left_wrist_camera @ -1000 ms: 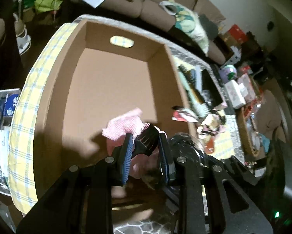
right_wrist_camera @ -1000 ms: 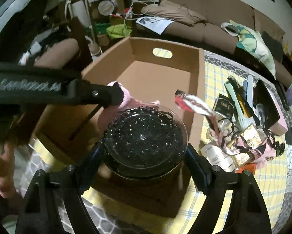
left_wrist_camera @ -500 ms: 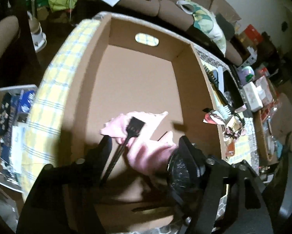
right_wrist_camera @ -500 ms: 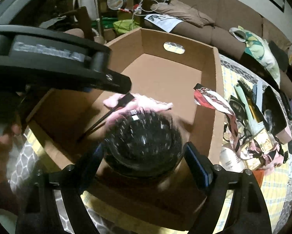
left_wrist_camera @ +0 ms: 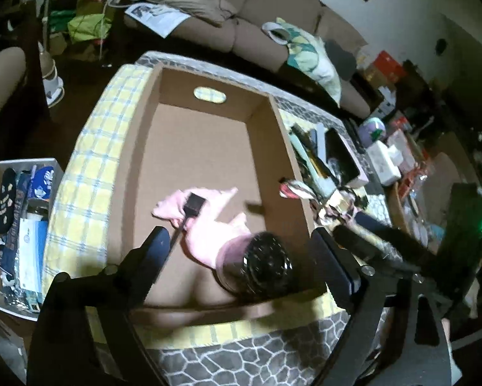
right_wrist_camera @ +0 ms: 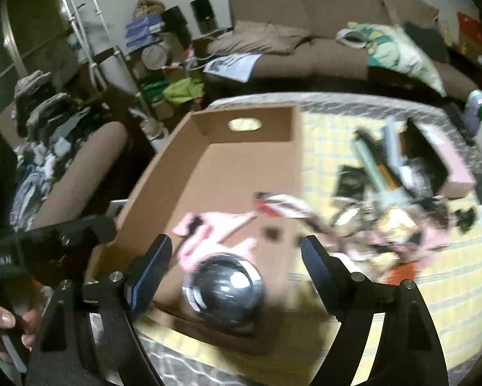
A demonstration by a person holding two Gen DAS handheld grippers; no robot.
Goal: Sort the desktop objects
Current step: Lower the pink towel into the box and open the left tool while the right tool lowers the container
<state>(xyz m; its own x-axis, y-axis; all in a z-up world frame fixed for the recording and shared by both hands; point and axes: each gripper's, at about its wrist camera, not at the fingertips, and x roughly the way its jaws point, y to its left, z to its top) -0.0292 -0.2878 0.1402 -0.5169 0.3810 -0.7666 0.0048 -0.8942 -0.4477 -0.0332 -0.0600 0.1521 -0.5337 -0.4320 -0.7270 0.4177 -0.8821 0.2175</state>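
Both tools are spread wide, nothing between the fingers. Left tool (left_wrist_camera: 241, 257) hangs over the near end of the cardboard box (left_wrist_camera: 205, 148); right tool (right_wrist_camera: 236, 265) hangs over the box's near right corner. Inside the box, at its near end: a pink cloth (left_wrist_camera: 208, 222) lying flat on the floor of the box, a black brush (left_wrist_camera: 192, 207) resting on the cloth with its handle running back toward the box's near-left side, and a black round container (left_wrist_camera: 257, 270) (glossy, looks like a lidded jar, can't tell more) touching the near edge of the cloth, close to the box's near wall. In the right wrist view the same container (right_wrist_camera: 223, 288) sits just inside the near wall, motion-blurred. The box sits on a worktop with a yellow checked cloth (left_wrist_camera: 80, 173). A red-and-white packet (left_wrist_camera: 292, 188) hangs over the box's right wall. Just right of the box: a pile of loose items (right_wrist_camera: 385, 199) (combs, a black tray, wrappers), too blurred to itemise.
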